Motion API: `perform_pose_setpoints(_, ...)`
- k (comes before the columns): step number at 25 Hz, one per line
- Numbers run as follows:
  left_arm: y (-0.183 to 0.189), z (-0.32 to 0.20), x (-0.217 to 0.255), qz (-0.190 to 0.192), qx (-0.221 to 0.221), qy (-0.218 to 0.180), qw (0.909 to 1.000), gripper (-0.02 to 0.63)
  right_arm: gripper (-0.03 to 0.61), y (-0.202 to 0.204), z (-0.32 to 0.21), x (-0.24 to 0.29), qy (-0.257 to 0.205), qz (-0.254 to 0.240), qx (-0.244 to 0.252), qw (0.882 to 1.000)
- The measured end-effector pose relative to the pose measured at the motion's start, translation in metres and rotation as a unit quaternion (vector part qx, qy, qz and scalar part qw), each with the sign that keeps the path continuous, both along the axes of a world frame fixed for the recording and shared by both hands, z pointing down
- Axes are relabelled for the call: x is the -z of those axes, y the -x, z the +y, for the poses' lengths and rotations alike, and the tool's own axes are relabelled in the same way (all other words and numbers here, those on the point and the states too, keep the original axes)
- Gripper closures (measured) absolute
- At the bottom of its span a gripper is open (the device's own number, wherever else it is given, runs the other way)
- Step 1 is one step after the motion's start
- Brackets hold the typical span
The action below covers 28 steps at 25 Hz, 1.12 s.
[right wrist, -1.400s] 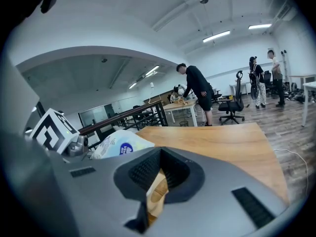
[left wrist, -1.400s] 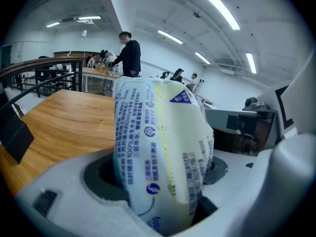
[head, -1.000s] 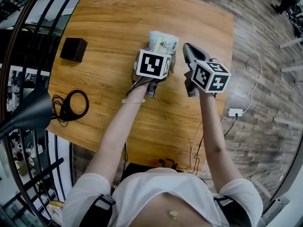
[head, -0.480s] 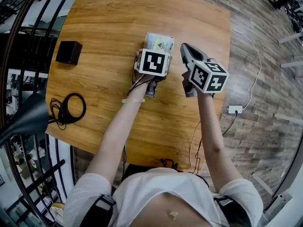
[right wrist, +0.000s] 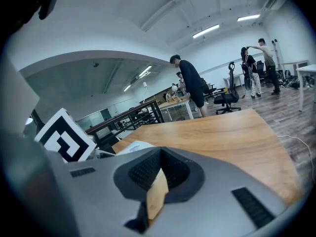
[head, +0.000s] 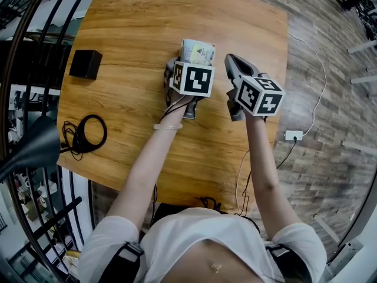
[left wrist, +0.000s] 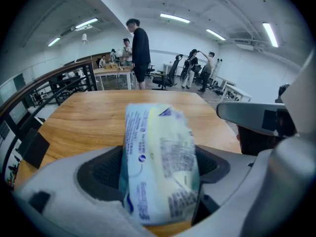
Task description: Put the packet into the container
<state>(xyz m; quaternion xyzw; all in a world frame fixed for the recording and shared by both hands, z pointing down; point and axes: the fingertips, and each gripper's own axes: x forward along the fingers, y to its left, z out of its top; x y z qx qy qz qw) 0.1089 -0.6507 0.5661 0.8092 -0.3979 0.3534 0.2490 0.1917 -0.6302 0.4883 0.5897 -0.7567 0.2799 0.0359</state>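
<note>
jaws of l gripper (left wrist: 159, 181) just widened round packet (head: 196, 51), seemingly loose; r gripper (right wrist: 158, 179) pinched together, empty

Table (head: 135, 28): wood, orange-brown, clear grain, smooth with a soft sheen.
Packet (left wrist: 160, 162): thin plastic film, glossy, crinkled, printed pale blue and yellow.
Right gripper (right wrist: 158, 179): grey plastic shell, smooth, matt.
Pads (right wrist: 140, 174): dark, rubbery-looking, finely meshed texture.
Floor (head: 330, 69): wood-look planks, grey-brown, dull.
Box (head: 85, 64): black, matt, material unclear.
Cable (head: 105, 131): black, smooth, slightly shiny.
</note>
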Motion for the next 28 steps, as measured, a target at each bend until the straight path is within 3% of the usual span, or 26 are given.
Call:
perform_pose_setpoints(14, 0.008, 0.001, 0.011, 0.01, -0.015, -0.032, 0.9993, 0.204, 0.571, 0.013, 0.001, -0.002, 0.001, -0.006, 0.006, 1.0)
perform_pose_setpoints(16, 0.012, 0.0, 0.018, 0.011, -0.009, -0.052, 0.9986, 0.294, 0.571, 0.014, 0.004, -0.002, 0.003, -0.007, 0.005, 1.0)
perform_pose_setpoints(19, 0.028, -0.006, 0.023, -0.011, 0.021, -0.095, 0.9952, 0.572, 0.571, 0.016, 0.008, -0.004, 0.007, -0.007, 0.007, 1.0)
perform_pose_setpoints(21, 0.033, -0.009, 0.025, -0.013, 0.027, -0.113, 0.9931, 0.604, 0.571, 0.017, 0.009, -0.003, 0.006, -0.008, 0.011, 1.0)
perform_pose_setpoints(28, 0.036, -0.003, 0.049, 0.057, 0.029, -0.155, 0.9858, 0.604, 0.571, 0.02, 0.015, 0.004, -0.018, 0.002, 0.005, 1.0)
